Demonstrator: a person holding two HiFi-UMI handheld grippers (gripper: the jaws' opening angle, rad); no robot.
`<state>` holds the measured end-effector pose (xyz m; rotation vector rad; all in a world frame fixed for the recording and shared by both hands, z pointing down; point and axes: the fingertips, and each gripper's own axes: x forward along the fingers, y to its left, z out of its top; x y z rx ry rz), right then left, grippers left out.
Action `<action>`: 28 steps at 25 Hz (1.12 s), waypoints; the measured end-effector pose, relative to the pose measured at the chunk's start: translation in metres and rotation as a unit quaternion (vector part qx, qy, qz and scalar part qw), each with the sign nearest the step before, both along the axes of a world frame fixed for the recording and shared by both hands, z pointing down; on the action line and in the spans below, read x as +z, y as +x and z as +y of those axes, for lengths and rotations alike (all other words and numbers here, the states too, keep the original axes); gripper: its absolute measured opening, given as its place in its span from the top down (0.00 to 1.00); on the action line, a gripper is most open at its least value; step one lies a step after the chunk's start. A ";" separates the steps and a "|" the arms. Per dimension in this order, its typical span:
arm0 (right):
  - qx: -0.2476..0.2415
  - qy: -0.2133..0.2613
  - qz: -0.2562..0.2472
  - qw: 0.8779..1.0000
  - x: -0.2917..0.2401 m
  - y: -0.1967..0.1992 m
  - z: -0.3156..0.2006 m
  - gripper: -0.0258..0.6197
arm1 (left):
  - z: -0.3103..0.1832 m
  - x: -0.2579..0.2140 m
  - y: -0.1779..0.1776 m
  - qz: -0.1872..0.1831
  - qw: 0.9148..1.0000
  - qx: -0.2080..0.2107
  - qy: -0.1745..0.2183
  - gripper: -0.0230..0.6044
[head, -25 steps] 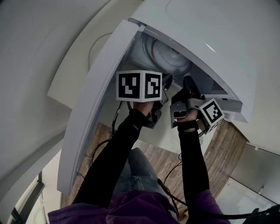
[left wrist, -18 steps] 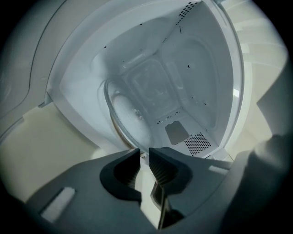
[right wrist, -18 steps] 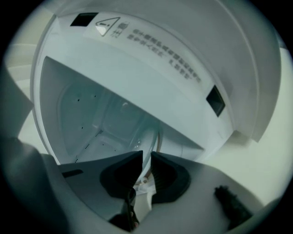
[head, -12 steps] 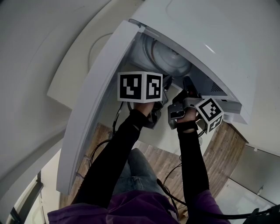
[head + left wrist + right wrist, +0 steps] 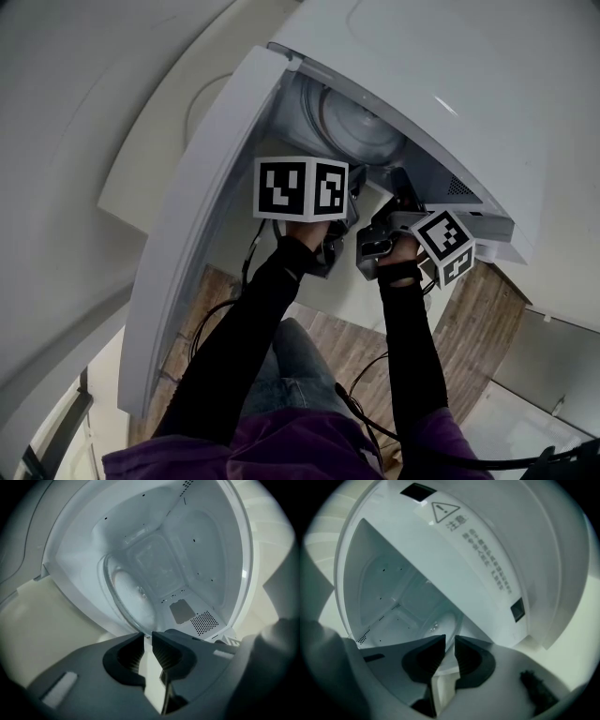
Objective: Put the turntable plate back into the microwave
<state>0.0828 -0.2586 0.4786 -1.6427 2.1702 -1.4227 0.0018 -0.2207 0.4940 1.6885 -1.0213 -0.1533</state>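
The microwave (image 5: 450,66) stands with its door (image 5: 202,197) swung wide, and both tools reach into the mouth of the cavity. From the head view their jaws are hidden behind the marker cubes (image 5: 300,187) and the person's black sleeves (image 5: 253,319).

The turntable plate (image 5: 131,597) is inside the cavity, its glass rim running down to the left tool (image 5: 147,637), whose jaws are closed on that rim with only a thin gap left. The plate looks steeply tilted here (the camera's own roll may account for some of that), and whether it sits on its hub cannot be made out.

The right tool (image 5: 450,641) has just been opening its jaws. They stand slightly apart with the plate's edge at their tips, and I see no pad pressing on it, though the glass is pale against the white floor. A warning label (image 5: 452,520) on the front frame is too small to read.
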 end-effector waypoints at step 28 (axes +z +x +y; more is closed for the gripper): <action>-0.117 0.151 0.098 0.977 -0.093 -0.023 0.074 0.95 | 0.060 -0.104 -0.032 -0.190 0.947 -0.115 0.233 0.96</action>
